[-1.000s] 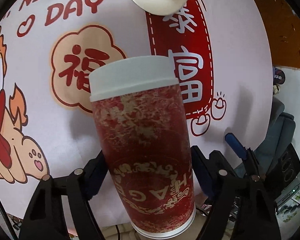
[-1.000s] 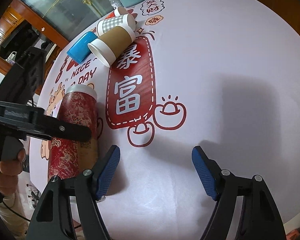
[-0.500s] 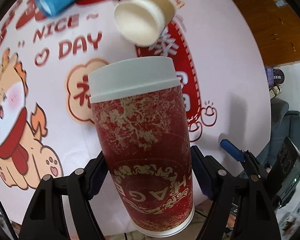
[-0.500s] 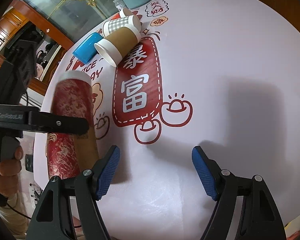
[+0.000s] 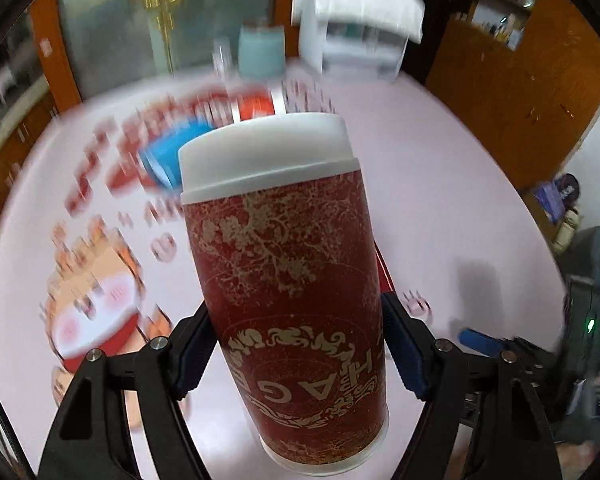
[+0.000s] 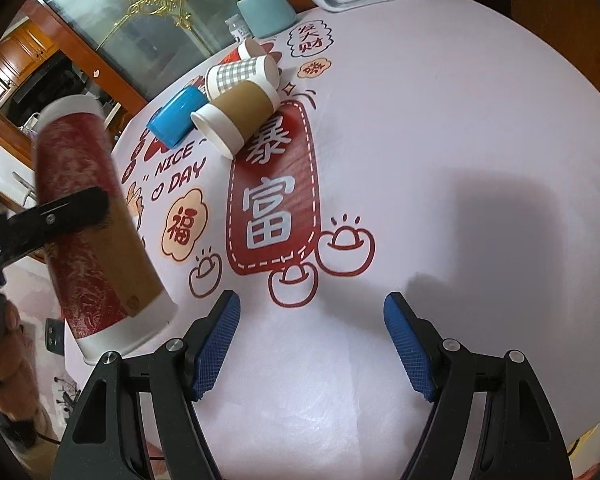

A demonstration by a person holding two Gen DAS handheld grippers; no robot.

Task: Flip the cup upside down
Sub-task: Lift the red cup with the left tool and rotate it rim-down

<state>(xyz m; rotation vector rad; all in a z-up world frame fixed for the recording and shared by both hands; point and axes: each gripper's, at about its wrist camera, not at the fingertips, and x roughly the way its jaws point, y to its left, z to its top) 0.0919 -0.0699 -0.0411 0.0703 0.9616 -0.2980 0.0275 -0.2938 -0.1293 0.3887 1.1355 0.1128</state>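
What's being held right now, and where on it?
The left tongs grip the red cup around its lower body; the right tongs hold nothing.

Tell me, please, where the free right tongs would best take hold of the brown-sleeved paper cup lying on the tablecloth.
Probably across the sleeved middle of the brown-sleeved paper cup, coming from above. It lies on its side, so the round wall faces up, while the plaid cup crowds its far side.

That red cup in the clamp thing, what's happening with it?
A person is holding a two-finger tool in each hand. The left tool grips the tall red cup around its body, lifted off the table and tilted. The right tool hangs open over the cloth, holding nothing. Other cups lie on their sides further back.
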